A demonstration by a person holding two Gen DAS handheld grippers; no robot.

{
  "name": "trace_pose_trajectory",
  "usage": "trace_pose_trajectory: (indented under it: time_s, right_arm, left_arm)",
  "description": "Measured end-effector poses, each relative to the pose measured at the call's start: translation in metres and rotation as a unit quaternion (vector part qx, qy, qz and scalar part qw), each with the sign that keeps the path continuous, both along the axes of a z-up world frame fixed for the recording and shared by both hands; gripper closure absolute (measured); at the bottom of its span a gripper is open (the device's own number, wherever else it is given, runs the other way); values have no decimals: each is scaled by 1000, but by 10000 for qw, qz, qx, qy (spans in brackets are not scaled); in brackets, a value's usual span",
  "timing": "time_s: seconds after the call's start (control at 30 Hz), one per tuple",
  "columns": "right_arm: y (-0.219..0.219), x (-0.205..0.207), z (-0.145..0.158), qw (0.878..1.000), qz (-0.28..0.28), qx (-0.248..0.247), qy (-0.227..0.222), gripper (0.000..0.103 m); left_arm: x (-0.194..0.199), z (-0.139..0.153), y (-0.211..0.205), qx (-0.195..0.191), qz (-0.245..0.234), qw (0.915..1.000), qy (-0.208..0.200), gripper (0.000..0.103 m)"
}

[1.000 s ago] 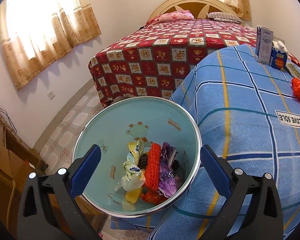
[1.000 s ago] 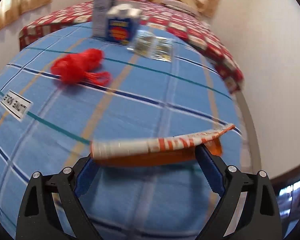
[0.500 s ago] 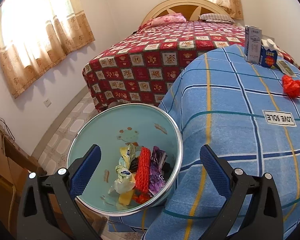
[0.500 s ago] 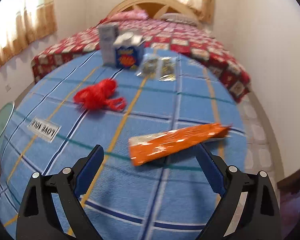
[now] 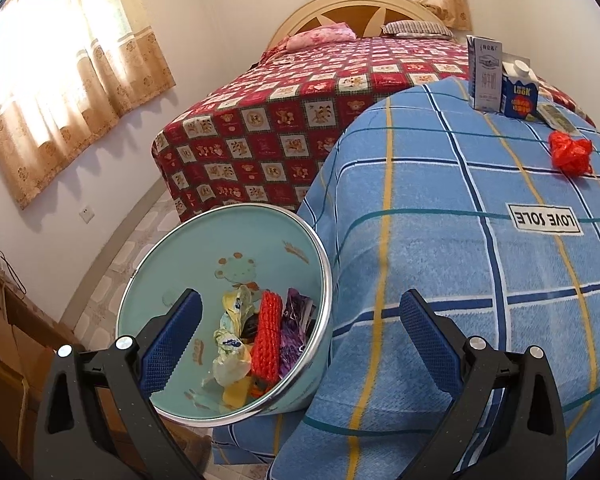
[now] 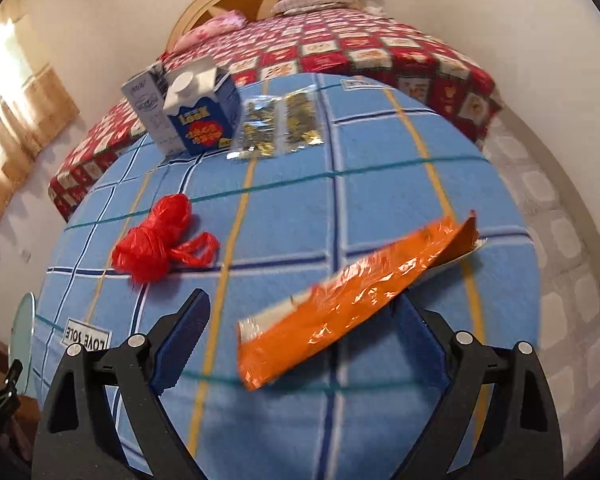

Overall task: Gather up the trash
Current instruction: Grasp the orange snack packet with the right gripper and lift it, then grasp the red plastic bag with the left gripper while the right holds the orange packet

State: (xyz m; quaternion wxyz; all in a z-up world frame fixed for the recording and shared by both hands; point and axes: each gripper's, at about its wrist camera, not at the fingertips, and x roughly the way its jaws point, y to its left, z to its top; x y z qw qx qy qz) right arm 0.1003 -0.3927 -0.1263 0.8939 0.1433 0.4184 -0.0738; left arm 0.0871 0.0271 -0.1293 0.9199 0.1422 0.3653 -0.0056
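My left gripper (image 5: 300,330) is open and empty, hovering over a light blue trash bin (image 5: 220,240) that stands beside the table and holds several wrappers (image 5: 266,338). My right gripper (image 6: 302,336) is open above the blue checked tablecloth (image 6: 380,184). An orange wrapper (image 6: 352,304) lies between and just ahead of its fingers, tilted up to the right; whether a finger touches it I cannot tell. A red crumpled plastic bag (image 6: 160,236) lies to the left, also in the left wrist view (image 5: 570,152). Two cartons (image 6: 196,116) and shiny packets (image 6: 280,124) stand farther back.
A bed with a red patterned cover (image 5: 300,100) stands behind the table. Curtained windows (image 5: 60,60) line the left wall. A wooden cabinet (image 5: 0,340) stands at the left. The bin's rim (image 6: 26,340) and the left gripper show at the right wrist view's left edge.
The right gripper has pulled back and up from the orange wrapper, which left its jaws and now lies on the cloth. The left gripper has drawn back from the bin.
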Motion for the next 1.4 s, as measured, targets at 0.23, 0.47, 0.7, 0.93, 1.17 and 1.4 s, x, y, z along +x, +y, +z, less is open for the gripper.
trace_pose_trajectory:
  time_s: [0.23,0.47,0.7,0.93,1.17,1.4]
  right_arm:
    - [4,9,-6,9989,57,-418,185,15]
    - [-4,-13,-4,9989,240,-318,234,59]
    - [-4,-28,4,9982,41,-594,113,20]
    - [6,0,-11,9990,-239,-235,302,22]
    - [14,-8,2,9982,188,-545,156,88]
    - [10,-29,18,9941,391,-1006,-88,88]
  left_arm:
    - [-1,-4,-1,-13,-22,10000,58,6]
    - [-2,-4,-2,-40,-60,10000,61,6]
    - [1,1,-8,-54,-96,9999,16,6]
    - [18,20,-45,38,-242,9992,-329,6]
    - [37,32,-97,-53,-641,9971,-404,6]
    - [46,35,-168,-269,-1208,9918,-313,6]
